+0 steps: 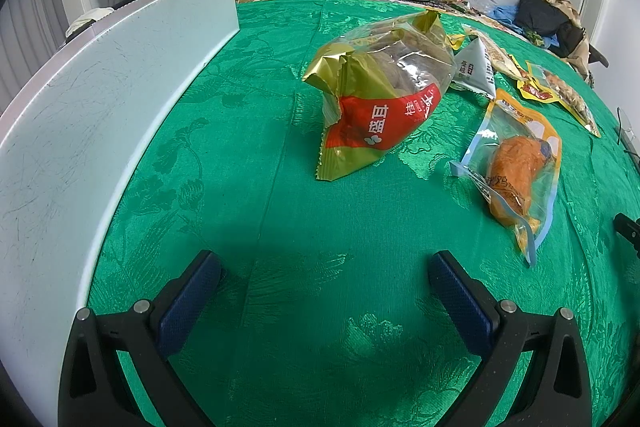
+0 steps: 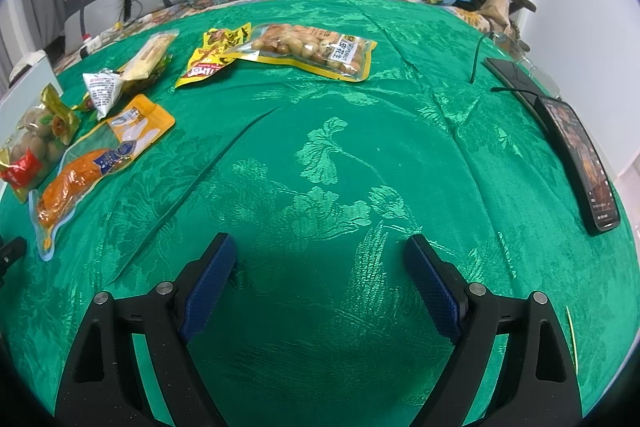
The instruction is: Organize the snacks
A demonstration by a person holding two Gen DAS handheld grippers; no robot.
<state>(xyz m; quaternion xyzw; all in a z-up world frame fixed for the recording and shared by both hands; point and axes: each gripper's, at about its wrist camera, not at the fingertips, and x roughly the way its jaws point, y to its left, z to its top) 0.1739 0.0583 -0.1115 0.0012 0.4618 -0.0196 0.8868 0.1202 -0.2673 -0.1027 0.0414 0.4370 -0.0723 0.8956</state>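
Green brocade cloth [image 1: 280,187] lies under both our grippers, and nothing is picked up yet, so we judge the sorting is only starting. Our left gripper [image 1: 324,283] hovers with fingers spread wide and empty; the gold-and-red snack bag [image 1: 376,99] stands at its twelve o'clock, the orange vacuum pack [image 1: 516,175] at two, the white box wall [image 1: 100,107] at ten. Our right gripper [image 2: 320,271] is likewise spread and empty, the peanut pouch [image 2: 316,49] well off at twelve. Next we likely reach forward and close on the bag's crinkled edge.
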